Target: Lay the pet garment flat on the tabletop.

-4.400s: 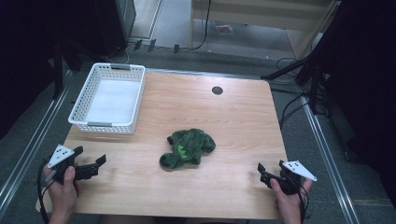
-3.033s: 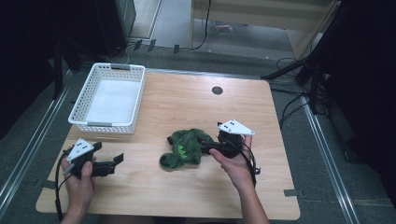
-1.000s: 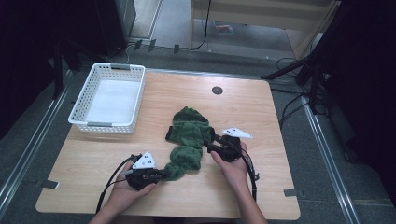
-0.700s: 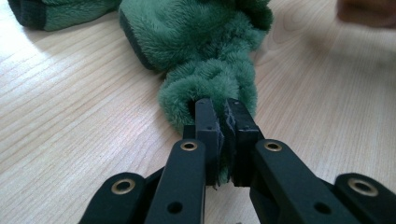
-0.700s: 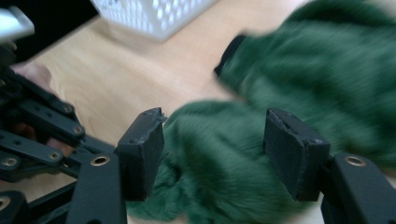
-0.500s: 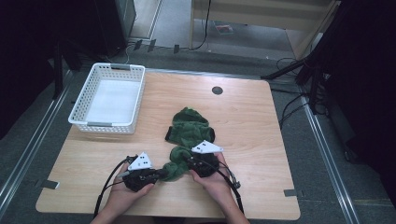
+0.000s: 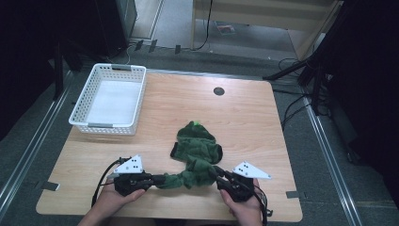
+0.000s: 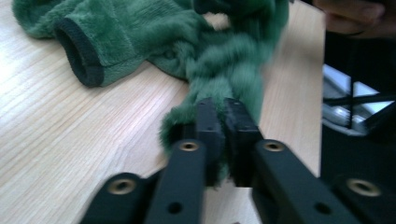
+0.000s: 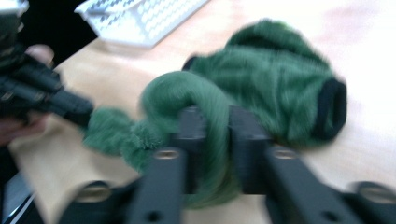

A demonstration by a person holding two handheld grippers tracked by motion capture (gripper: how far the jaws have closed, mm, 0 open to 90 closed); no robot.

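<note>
A fuzzy green garment (image 7: 195,146) with dark cuffs lies near the table's front edge. Its lower part is drawn into a twisted rope between both grippers. My left gripper (image 7: 160,180) is shut on the rope's left end; in the left gripper view the pads (image 8: 223,121) pinch the green fabric (image 8: 140,28). My right gripper (image 7: 214,173) holds the rope's right end. In the right gripper view its jaws (image 9: 217,126) have just been opening somewhat, but the garment (image 9: 275,79) is still clamped between them. A black cuff faces that camera.
A white plastic basket (image 7: 107,126) stands at the table's back left with nothing in it, also in the right gripper view as the basket (image 9: 140,18). A dark round grommet (image 7: 219,91) sits in the far tabletop. Both hands rest at the front edge.
My right gripper has swung to the right and toward the front edge with the fabric, stretching the garment's lower part out between the two grippers. The left gripper shifted only slightly.
</note>
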